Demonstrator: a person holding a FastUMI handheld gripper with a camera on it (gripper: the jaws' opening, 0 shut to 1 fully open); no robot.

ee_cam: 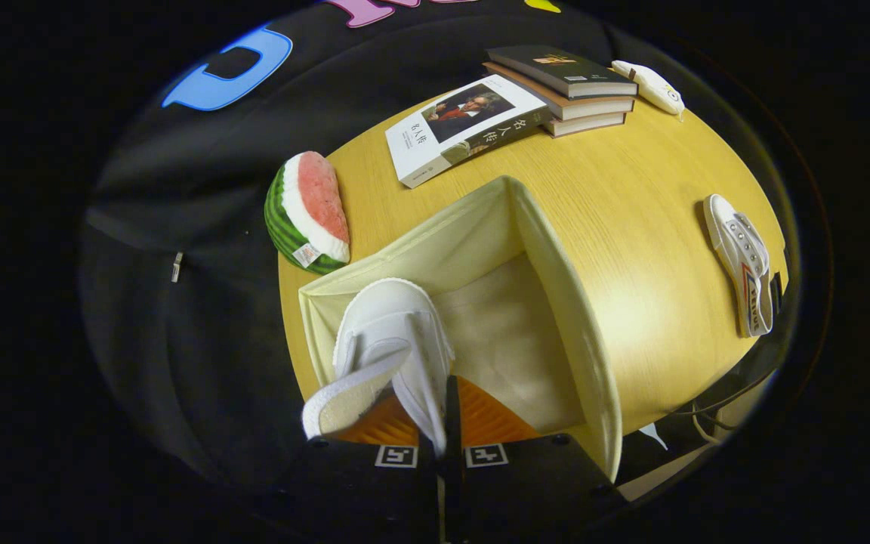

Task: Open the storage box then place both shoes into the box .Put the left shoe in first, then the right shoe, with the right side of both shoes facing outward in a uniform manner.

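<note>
Two fingers of my claw [441, 423] sit almost together, clenched on the collar of a white shoe [393, 344]; I see the fabric pinched in the narrow gap between them, so I take it as grasped from both sides. That shoe hangs toe-forward just ahead of the fingers, its heel and insole nearest me, and it sits over the near left corner of the box [556, 264]. From here I cannot tell whether its sole touches the box floor. The box is cream fabric, open at the top, with its pale floor bare to the right of the shoe and its tall walls standing upright. It rests on the round yellow desk [631, 196]. Beyond the box's left wall, at the desk's edge, lies a watermelon-slice toy [306, 211], tilted with its red face up. Farther on, past the far corner of the box, a white-covered book [465, 128] lies flat, and just behind it stands a stack of three books [567, 87] with a small white object [650, 85] beside it. Well apart to the right, near the desk's rim, the second shoe [743, 261] lies on its side, striped side showing.
</note>
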